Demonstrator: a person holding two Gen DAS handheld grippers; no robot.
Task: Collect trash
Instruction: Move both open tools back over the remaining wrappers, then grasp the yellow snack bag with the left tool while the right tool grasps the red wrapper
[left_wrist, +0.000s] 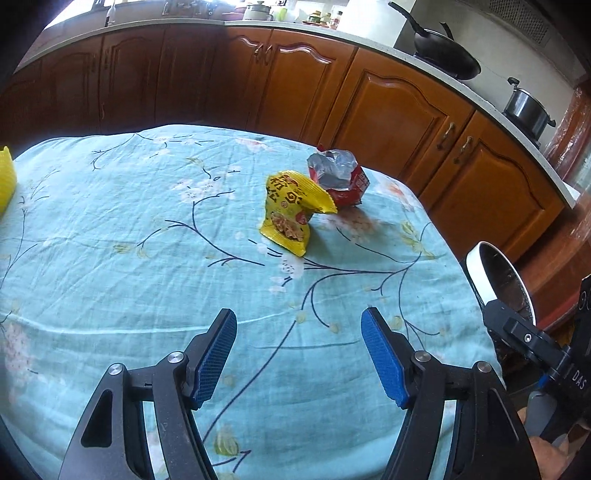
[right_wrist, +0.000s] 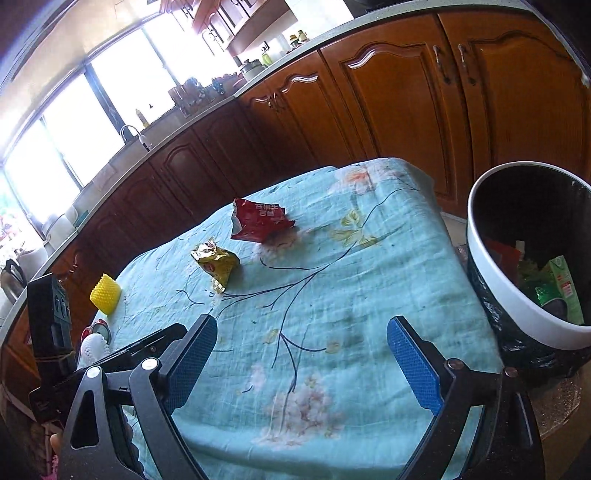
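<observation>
Left wrist view: left gripper (left_wrist: 299, 321) hangs over the table w/ jaws spread wide, nothing between the blue ribbed pads (left_wrist: 216, 360). Right gripper (right_wrist: 302, 332) likewise spread and empty, per right wrist view.

Task items, both on the teal floral tablecloth (left_wrist: 110, 236), well ahead of both tools:
- Yellow wrapper (left_wrist: 291, 212): crumpled snack packet, printed film, standing half-upright on its bent lower end, top flap folded over to one side.
- Red wrapper (left_wrist: 338, 177): torn open, silver foil lining exposed, just behind the yellow one. Touching or a small gap apart: can't tell from either view.

Handling (judgement): both are thin film, near weightless, soft, springy when crushed, somewhat slick. No breakage risk. Likely to slide or tip if nudged before the pads close. Best hold: pinch a raised fold or the upstanding flap, not a flat face. Yellow wrapper's folded top edge looks like the easiest bite.

Destination: trash bin (right_wrist: 480, 258), round, white rim, dark liner, beside the table's right edge; already holds approx. a few packets, incl. a green carton.

Other items: yellow ridged cup (right_wrist: 105, 294) near the table's far left side. Cloth is wrinkled cotton-type weave; a low approach may snag it.
</observation>
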